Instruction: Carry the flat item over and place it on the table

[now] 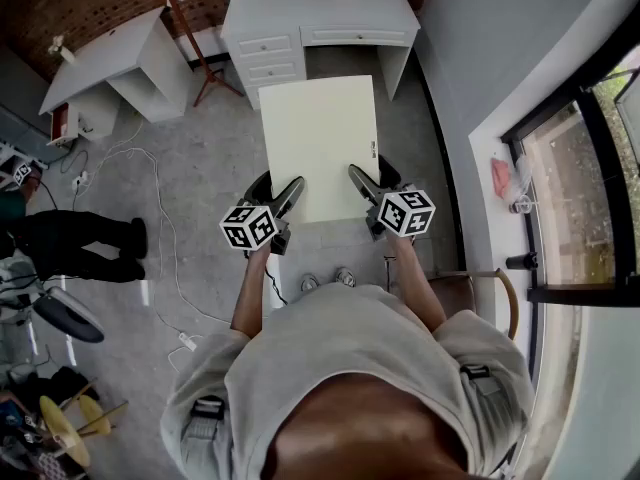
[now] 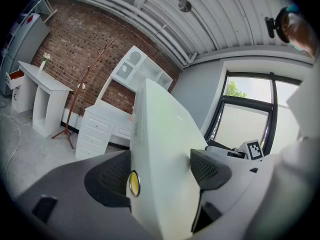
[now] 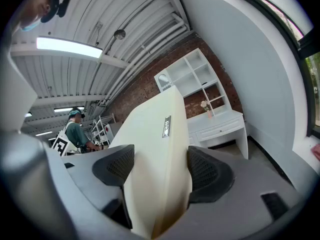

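The cream flat panel (image 1: 320, 138) hung in the air above the grey floor (image 1: 200, 168), its far edge toward the white table with drawers (image 1: 320, 13). The left gripper (image 1: 275, 192) was clamped on the panel's near left corner and the right gripper (image 1: 375, 180) on its near right corner. Each gripper's jaws stood wide, with the pads pressed on both faces. A wooden coat stand (image 1: 195, 38) stood left of that table, with a second white table (image 1: 110, 63) farther left and a window (image 1: 580, 198) on the right.
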Demonstrator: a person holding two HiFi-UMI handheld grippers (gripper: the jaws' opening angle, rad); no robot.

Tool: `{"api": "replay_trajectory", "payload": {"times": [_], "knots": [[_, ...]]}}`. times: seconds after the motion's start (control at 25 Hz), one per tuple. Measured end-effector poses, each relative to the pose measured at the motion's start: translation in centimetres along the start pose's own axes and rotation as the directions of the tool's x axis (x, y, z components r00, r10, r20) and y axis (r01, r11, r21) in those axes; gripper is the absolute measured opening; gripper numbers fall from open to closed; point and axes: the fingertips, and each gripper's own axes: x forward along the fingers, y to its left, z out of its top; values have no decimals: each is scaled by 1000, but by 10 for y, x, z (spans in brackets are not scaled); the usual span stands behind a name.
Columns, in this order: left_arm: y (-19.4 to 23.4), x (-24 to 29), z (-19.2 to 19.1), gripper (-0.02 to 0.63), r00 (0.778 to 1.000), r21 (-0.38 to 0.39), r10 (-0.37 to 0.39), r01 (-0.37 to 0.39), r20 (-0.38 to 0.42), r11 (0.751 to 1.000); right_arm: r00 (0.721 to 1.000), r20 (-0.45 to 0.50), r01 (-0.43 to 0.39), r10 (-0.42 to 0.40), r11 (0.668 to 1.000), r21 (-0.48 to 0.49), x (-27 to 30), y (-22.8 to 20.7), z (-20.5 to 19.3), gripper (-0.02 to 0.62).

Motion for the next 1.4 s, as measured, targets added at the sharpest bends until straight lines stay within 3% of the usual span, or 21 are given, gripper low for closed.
{"api": "replay_trajectory", "payload": {"times": [0.76,1.4], "knots": [[-2,11,0,370,1000,-3,8,-8,-6,1000,1000,-10,-12,12,1000,-9,3,-11,6,356],[-23,61,-6,370,999,-25,48,-48,8,999,998,-27,-50,49,998,-32,5,-64,27,354]]}}
